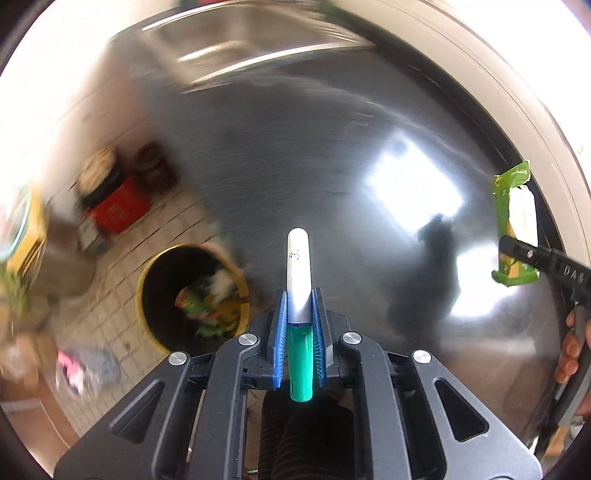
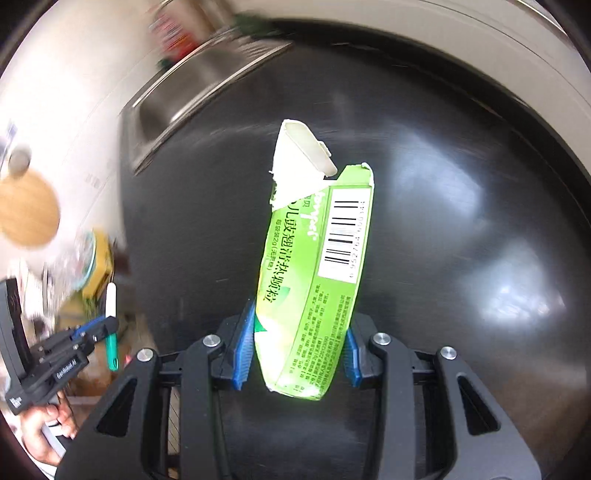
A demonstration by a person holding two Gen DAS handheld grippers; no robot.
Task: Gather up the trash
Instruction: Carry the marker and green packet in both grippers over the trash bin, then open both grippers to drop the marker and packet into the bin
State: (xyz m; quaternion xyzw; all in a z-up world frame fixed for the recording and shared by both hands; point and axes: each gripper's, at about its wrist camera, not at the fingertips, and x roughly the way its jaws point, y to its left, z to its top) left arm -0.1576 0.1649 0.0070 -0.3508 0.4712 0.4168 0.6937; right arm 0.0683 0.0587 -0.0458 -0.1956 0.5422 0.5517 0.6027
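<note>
Left tool (image 1: 299, 295) clamps a green-capped pen (image 1: 299, 280) beside the yellow trash bin (image 1: 147, 280); right tool (image 2: 295, 332) grips a torn green carton (image 2: 317, 258) farther from that bin.

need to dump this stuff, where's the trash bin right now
In the left wrist view, the yellow-rimmed trash bin stands on the tiled floor, lower left, beside the steel counter.

Bright glare on the steel counter (image 1: 413, 192) — background motion-blurred, fisheye edges bent.

Steel counter (image 1: 295, 155), smeared by blur. Sink (image 1: 236, 33) set in its far end. Tiled floor (image 1: 110, 317) beside it; red box (image 1: 118, 206) there. Round wooden board (image 2: 26, 214), perhaps a lid.
</note>
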